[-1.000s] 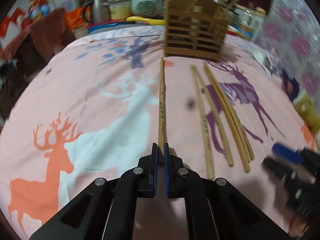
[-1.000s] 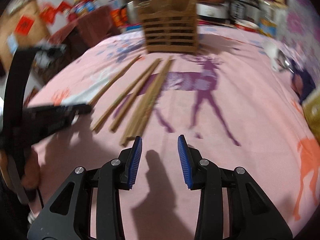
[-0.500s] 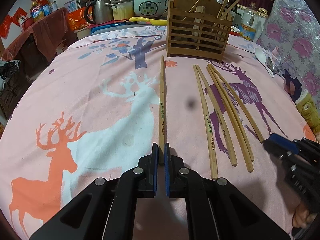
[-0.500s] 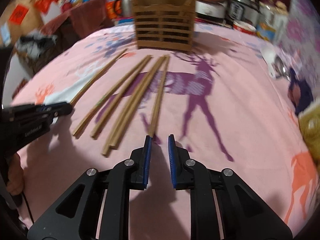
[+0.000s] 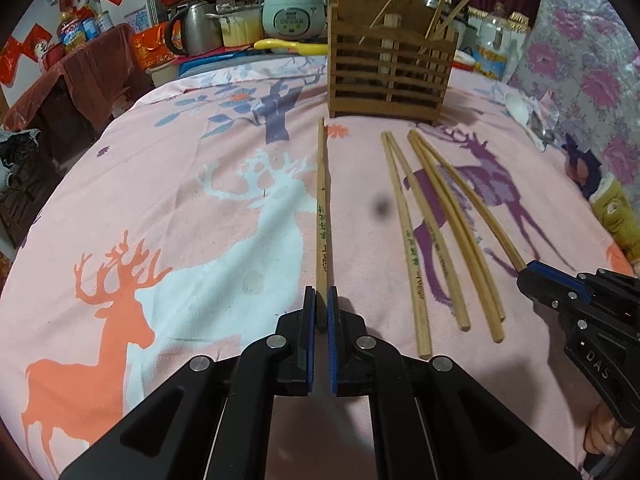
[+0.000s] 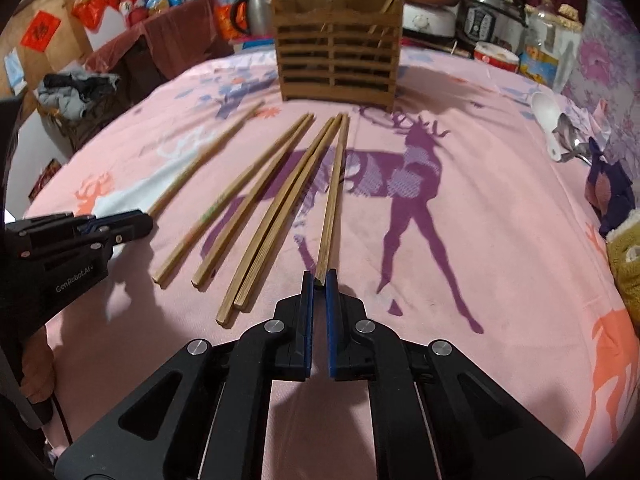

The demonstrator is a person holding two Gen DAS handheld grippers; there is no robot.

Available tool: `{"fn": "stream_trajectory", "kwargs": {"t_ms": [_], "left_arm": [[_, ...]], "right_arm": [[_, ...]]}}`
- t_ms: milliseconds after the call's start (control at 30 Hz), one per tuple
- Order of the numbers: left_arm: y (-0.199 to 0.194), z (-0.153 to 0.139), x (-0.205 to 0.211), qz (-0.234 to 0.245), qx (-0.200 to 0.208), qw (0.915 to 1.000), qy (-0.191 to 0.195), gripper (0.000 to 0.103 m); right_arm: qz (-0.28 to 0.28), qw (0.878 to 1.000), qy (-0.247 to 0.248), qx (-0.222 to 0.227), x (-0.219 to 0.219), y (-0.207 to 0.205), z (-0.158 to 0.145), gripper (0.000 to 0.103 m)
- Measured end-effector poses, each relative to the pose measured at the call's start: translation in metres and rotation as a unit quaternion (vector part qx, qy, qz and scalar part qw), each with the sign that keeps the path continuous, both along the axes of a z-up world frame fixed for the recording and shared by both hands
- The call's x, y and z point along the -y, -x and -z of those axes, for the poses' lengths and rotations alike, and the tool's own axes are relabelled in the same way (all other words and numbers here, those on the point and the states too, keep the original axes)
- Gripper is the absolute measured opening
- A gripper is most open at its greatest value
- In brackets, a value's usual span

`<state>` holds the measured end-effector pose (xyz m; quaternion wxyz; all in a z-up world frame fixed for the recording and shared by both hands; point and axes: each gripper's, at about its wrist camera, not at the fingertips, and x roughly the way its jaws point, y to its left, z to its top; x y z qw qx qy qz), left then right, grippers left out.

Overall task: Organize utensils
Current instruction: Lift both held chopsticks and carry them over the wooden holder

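Observation:
Several wooden chopsticks lie on a pink deer-print cloth (image 5: 160, 208), pointing toward a slatted wooden holder (image 5: 390, 76) at the far side, which also shows in the right wrist view (image 6: 338, 66). My left gripper (image 5: 321, 300) is shut on the near end of the leftmost chopstick (image 5: 321, 200). My right gripper (image 6: 319, 280) is shut on the near end of the rightmost chopstick (image 6: 334, 196). Both chopsticks still lie along the cloth. Several loose chopsticks (image 6: 256, 208) lie between them. The holder has a few chopsticks standing in it.
A white spoon (image 6: 550, 120) and a metal spoon lie at the right edge. A rice cooker (image 5: 294, 16), kettle (image 5: 196, 34), pots and bottles crowd the far side behind the holder. A dark cloth and yellow towel (image 6: 628, 264) sit at the right.
My right gripper moved left and forward to the rightmost chopstick and closed on its near end. My left gripper stayed shut on its chopstick.

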<state>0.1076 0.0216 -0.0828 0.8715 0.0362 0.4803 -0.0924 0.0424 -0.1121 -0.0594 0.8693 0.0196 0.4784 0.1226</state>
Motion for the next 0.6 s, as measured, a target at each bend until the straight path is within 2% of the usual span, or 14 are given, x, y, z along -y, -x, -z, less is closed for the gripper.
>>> {"fn": "stream_trajectory", "kwargs": {"t_ms": [133, 267, 333, 467, 600], "left_arm": [[0.008, -0.011, -0.001, 0.005, 0.024, 0.9997, 0.010, 0.006], [0.005, -0.019, -0.010, -0.005, 0.008, 0.9992, 0.040, 0.006], [0.002, -0.033, -0.012, -0.006, 0.009, 0.9987, 0.050, 0.006], [-0.001, -0.077, -0.004, 0.006, 0.053, 0.9974, 0.048, 0.006], [-0.012, -0.107, 0.008, 0.020, 0.076, 0.9958, 0.048, 0.006]], "right_arm": [[0.010, 1.000, 0.004, 0.029, 0.004, 0.006, -0.009, 0.007], [0.029, 0.997, -0.006, 0.066, 0.015, 0.011, -0.027, 0.006], [0.039, 0.995, -0.014, 0.085, 0.022, 0.011, -0.042, 0.006], [0.047, 0.992, -0.024, 0.114, 0.033, 0.005, -0.076, 0.006], [0.052, 0.989, -0.027, 0.139, 0.036, -0.003, -0.102, 0.006]]}}
